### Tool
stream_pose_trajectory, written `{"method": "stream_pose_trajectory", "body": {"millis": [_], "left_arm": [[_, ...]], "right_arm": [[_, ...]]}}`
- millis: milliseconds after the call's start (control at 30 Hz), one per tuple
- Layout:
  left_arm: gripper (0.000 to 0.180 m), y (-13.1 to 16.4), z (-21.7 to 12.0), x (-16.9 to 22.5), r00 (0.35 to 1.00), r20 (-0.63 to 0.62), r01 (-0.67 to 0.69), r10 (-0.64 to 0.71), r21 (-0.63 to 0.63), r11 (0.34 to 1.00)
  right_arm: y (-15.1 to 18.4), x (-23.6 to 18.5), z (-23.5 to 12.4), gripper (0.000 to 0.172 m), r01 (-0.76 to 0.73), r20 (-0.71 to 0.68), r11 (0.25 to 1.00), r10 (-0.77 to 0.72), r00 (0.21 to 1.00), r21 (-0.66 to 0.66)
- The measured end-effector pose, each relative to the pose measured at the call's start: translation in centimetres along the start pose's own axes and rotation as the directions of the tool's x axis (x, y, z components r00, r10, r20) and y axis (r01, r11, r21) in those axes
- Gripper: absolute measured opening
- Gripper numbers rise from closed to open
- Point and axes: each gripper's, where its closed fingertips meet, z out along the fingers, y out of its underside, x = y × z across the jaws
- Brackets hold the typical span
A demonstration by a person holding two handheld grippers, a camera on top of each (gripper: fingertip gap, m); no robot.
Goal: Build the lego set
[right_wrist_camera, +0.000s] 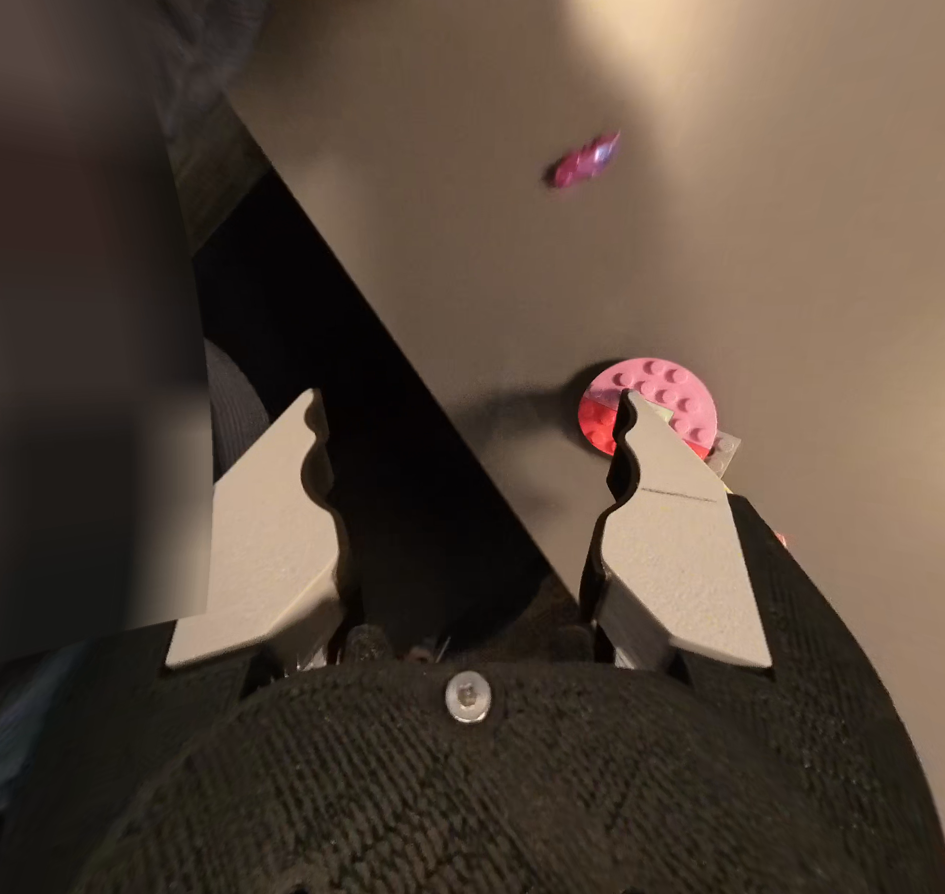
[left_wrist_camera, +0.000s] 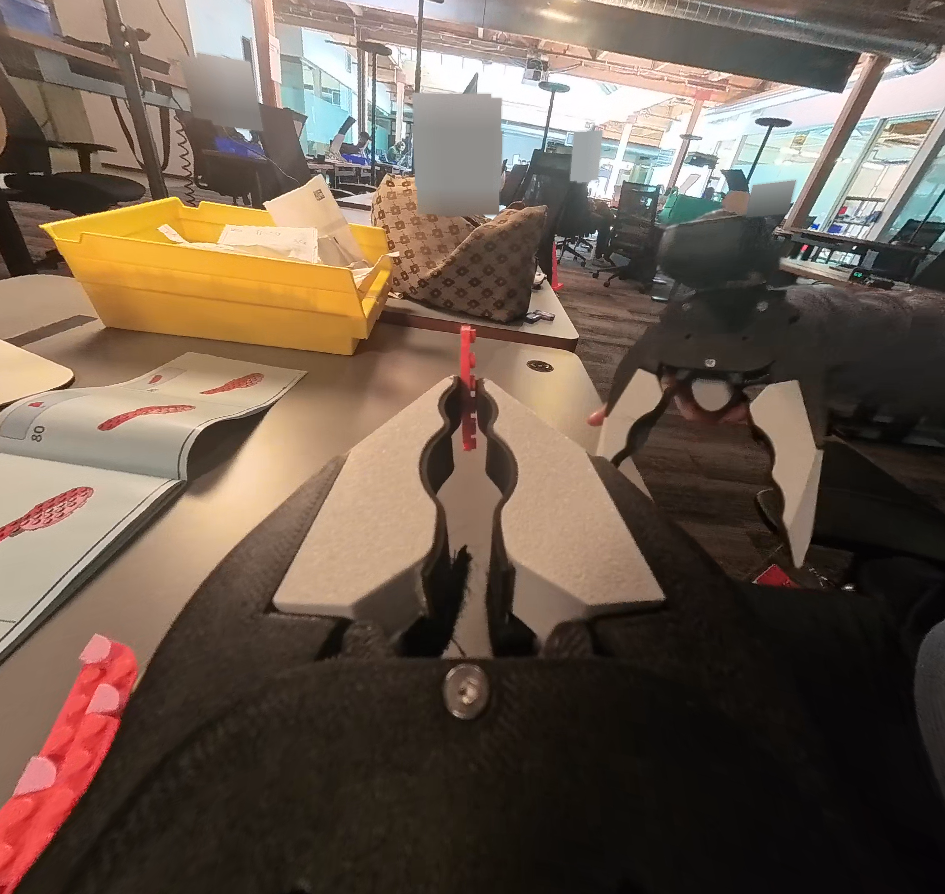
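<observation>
My left gripper (left_wrist_camera: pixel 466 384) is shut on a thin red studded plate (left_wrist_camera: pixel 468 389), held on edge so it sticks up past the fingertips, above the grey table (left_wrist_camera: pixel 327 430). My right gripper (right_wrist_camera: pixel 468 399) is wide open with nothing between its jaws; it also shows in the left wrist view (left_wrist_camera: pixel 716 409), off the table's right edge. Its right finger (right_wrist_camera: pixel 659 460) hangs over a round pink and red studded disc (right_wrist_camera: pixel 659 389) lying on the table (right_wrist_camera: pixel 511 205). Its left finger (right_wrist_camera: pixel 276 491) is beyond the table edge.
An open instruction booklet (left_wrist_camera: pixel 102 440) lies at the left, a yellow bin (left_wrist_camera: pixel 215 276) with papers behind it, a patterned bag (left_wrist_camera: pixel 460 261) beyond. A red and pink studded build (left_wrist_camera: pixel 61 747) sits at the lower left. A small blurred pink piece (right_wrist_camera: pixel 583 164) lies on the table. The grippers' ends are close to 15 centimeters from one another. About 9 centimeters separates my right fingertips from the small blurred pink piece (right_wrist_camera: pixel 583 164).
</observation>
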Motion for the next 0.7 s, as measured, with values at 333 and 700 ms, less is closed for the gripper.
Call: {"method": "stream_pose_trajectory", "body": {"millis": [333,700], "left_arm": [[0.003,-0.3,-0.1,0.2,1.0,0.0,-0.013,0.013,0.011,1.0],[0.003,0.2,0.2,0.4,1.0,-0.01,-0.013,0.013,-0.009,1.0]], "right_arm": [[2.4,7.4,-10.2,0.094,-0.226,-0.428,0.719,0.603,0.674,0.657],[7.9,8.9,-6.9,0.138,-0.276,-0.363,0.448,0.879,0.309,0.85]]}}
